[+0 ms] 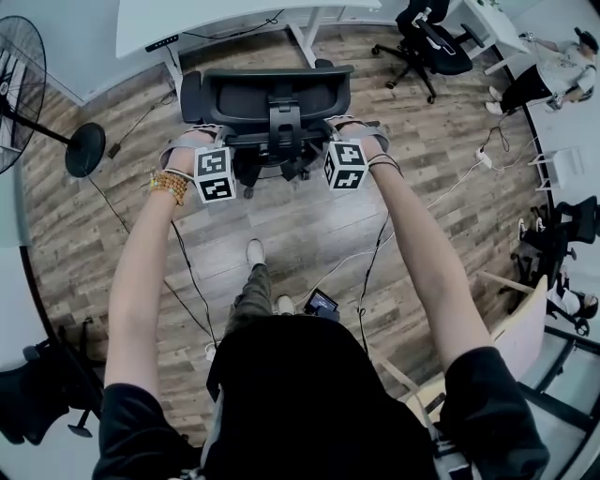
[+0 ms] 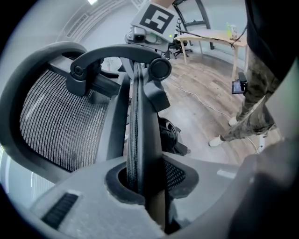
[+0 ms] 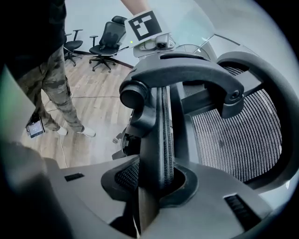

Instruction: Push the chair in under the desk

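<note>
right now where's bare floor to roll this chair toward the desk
Bare floor lies between the chair and the desk, and right of the chair toward the second office chair. Crowded: the fan base on the left, cables by the feet.

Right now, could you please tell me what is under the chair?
Under the chair, part of its wheeled base shows against the wooden floor. The chair itself covers its seat and the rest of the base.

Frame of black office chair (image 1: 267, 94) matt plastic, back woven mesh; brown plank floor (image 1: 309, 230) wood, slight sheen; white desk (image 1: 202, 19) smooth.
</note>
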A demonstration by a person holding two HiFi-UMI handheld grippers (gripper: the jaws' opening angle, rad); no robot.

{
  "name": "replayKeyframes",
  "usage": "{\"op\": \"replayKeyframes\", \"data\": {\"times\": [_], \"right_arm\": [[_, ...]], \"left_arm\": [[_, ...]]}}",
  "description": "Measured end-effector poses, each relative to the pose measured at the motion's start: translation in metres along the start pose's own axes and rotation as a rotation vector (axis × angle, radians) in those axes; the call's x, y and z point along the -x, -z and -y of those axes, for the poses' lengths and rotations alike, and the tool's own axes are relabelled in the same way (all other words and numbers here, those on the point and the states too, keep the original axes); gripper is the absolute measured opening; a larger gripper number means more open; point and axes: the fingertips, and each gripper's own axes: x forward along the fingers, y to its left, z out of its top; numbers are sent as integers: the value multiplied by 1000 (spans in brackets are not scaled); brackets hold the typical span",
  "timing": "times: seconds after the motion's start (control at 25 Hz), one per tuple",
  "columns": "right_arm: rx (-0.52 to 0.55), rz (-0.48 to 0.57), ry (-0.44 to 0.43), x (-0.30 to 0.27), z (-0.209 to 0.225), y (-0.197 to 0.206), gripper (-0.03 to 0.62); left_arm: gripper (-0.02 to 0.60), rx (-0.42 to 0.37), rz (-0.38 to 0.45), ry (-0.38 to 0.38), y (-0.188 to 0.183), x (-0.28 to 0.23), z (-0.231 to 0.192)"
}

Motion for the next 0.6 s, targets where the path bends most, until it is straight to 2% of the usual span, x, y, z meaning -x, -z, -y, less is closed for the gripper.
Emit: {"op": "replayKeyframes", "data": {"times": [0.6], "right_arm": [[-11,-10,31,-13,8,3,92]], "left_arm": [[81,-27,5,-22,7,-12,-12]]}}
